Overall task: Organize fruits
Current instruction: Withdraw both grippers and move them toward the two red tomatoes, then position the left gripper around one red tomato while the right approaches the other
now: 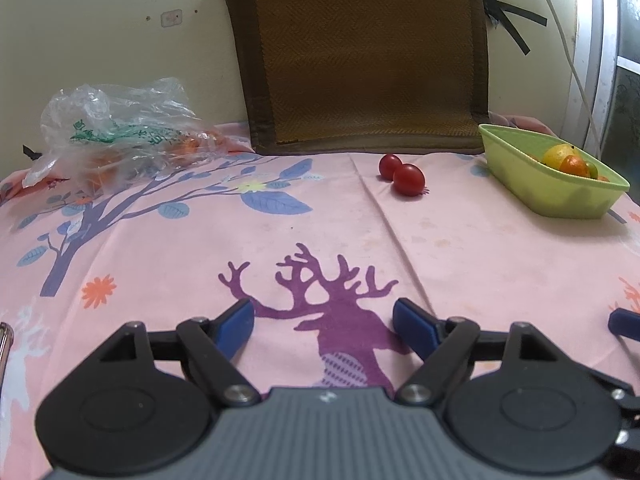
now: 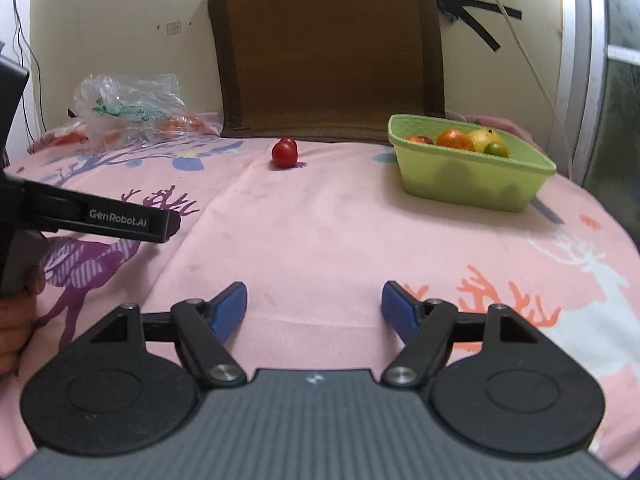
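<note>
Left gripper (image 1: 323, 320) and right gripper (image 2: 314, 306) sat nearest the lens, both low over the pink printed cloth (image 1: 328, 236) on the worktop, jaws apart and holding nothing. A brown woven mat (image 1: 360, 52) leaned on the back wall. Rear left lay a crumpled clear plastic bag (image 1: 120, 120) (orange fruit showed through it). Rear right stood the green basket (image 2: 476, 184) with a yellow fruit (image 2: 486, 138), orange ones and a small green one inside. Two red tomatoes (image 1: 402, 174) lay touching each other on the cloth, between bag and basket, near the mat.
</note>
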Available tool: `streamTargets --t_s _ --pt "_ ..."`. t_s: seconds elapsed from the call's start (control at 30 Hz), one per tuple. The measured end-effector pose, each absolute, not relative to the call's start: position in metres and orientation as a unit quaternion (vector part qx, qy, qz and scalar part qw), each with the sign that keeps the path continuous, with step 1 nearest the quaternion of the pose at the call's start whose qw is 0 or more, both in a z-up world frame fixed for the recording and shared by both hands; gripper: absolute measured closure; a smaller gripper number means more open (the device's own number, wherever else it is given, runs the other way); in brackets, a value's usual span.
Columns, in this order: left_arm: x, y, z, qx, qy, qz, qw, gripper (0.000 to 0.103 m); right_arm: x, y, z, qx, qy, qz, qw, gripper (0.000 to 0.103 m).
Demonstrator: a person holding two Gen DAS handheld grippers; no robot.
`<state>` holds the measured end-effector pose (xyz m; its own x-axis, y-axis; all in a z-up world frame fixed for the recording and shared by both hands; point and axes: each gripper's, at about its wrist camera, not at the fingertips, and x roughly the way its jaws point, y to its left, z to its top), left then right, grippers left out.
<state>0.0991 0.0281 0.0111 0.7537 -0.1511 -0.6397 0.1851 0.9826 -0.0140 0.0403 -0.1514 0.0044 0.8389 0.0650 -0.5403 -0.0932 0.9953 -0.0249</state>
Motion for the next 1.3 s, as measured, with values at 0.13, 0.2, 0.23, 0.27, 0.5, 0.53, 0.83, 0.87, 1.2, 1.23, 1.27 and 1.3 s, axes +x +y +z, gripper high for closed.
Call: streamTargets --t_s 0.13,0.2,0.23,0.27,0.5,0.53,0.83,0.87,1.2,1.23,1.27,1.3 --pt "0.112 0.040 0.016 0.013 0.352 -0.111 0.929 0.031 0.058 -0.148 0.011 -0.019 0.280 0.076 0.957 0.045" --pt "0.131 0.055 0.024 -0.024 0.368 -0.140 0.919 0.032 0.074 -0.141 0.016 -0.039 0.269 0.088 0.958 0.054" --pt "0.143 0.061 0.028 -0.044 0.377 -0.154 0.912 0.033 0.083 -0.137 0.018 -0.047 0.264 0.092 0.959 0.055" --pt "0.155 0.066 0.033 -0.060 0.384 -0.167 0.906 0.034 0.093 -0.135 0.019 -0.052 0.260 0.096 0.960 0.055" --pt "0.235 0.046 0.060 -0.055 0.370 -0.207 0.904 0.047 0.186 -0.125 0.018 -0.057 0.266 0.103 0.957 0.055" --pt "0.246 0.040 0.059 -0.055 0.375 -0.211 0.901 0.050 0.198 -0.125 0.017 -0.058 0.271 0.099 0.956 0.054" --pt "0.293 0.000 0.031 -0.046 0.410 -0.207 0.887 0.058 0.247 -0.129 0.009 -0.019 0.323 0.132 0.937 0.072" --pt "0.295 -0.001 0.028 -0.051 0.412 -0.205 0.886 0.058 0.244 -0.131 0.010 -0.016 0.322 0.132 0.937 0.072" --pt "0.296 -0.023 0.027 -0.053 0.406 -0.205 0.889 0.058 0.181 -0.147 0.014 -0.036 0.296 0.109 0.948 0.072" --pt "0.296 -0.025 0.028 -0.050 0.404 -0.201 0.891 0.058 0.178 -0.148 0.012 -0.034 0.299 0.109 0.947 0.072" --pt "0.297 -0.028 0.029 -0.046 0.401 -0.195 0.894 0.058 0.177 -0.150 0.012 -0.029 0.304 0.110 0.946 0.072" --pt "0.299 -0.030 0.028 -0.044 0.400 -0.190 0.896 0.058 0.176 -0.151 0.012 -0.021 0.304 0.109 0.946 0.072"
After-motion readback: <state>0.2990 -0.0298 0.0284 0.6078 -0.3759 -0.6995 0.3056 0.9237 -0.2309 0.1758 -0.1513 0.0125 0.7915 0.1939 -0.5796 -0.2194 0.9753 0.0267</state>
